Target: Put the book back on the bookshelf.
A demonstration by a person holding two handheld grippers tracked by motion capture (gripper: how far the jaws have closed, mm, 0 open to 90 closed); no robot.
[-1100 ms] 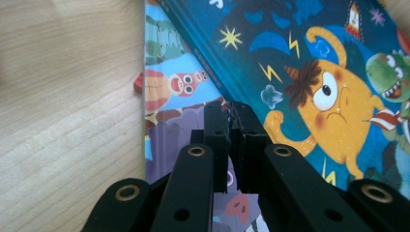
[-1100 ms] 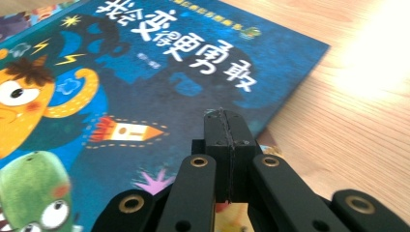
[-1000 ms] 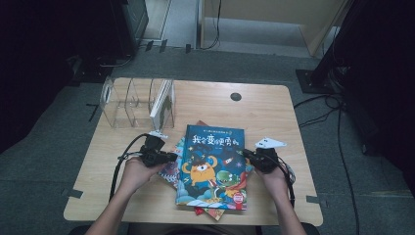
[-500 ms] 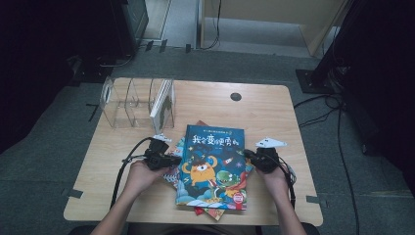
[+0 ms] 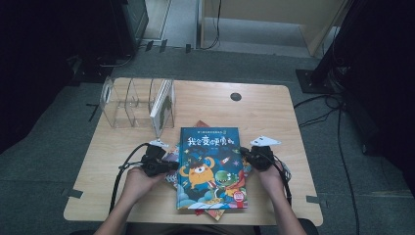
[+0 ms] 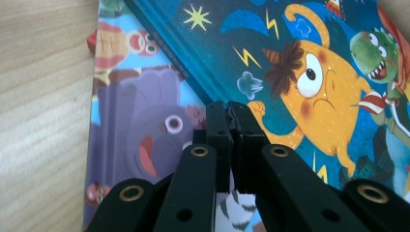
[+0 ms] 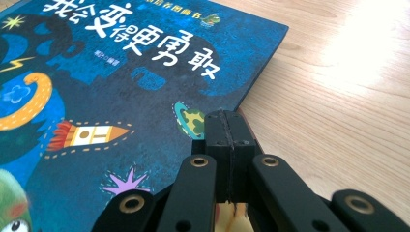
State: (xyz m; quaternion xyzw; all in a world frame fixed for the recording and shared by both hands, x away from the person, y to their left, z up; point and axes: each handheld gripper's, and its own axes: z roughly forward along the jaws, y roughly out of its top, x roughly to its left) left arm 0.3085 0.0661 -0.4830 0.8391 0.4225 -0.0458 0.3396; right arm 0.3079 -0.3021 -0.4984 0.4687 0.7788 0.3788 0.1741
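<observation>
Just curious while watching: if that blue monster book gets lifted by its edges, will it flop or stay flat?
The blue book probably stays flat: its cover looks thick and board-like. Its glossy face may slip against the books underneath. Likely light enough for two grippers.

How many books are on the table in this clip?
4 at least: the blue monster book on top of the pile, an elephant-cover book under its left edge, a red-edged book poking out below, and one upright in the clear rack. The pile may hide more.
</observation>
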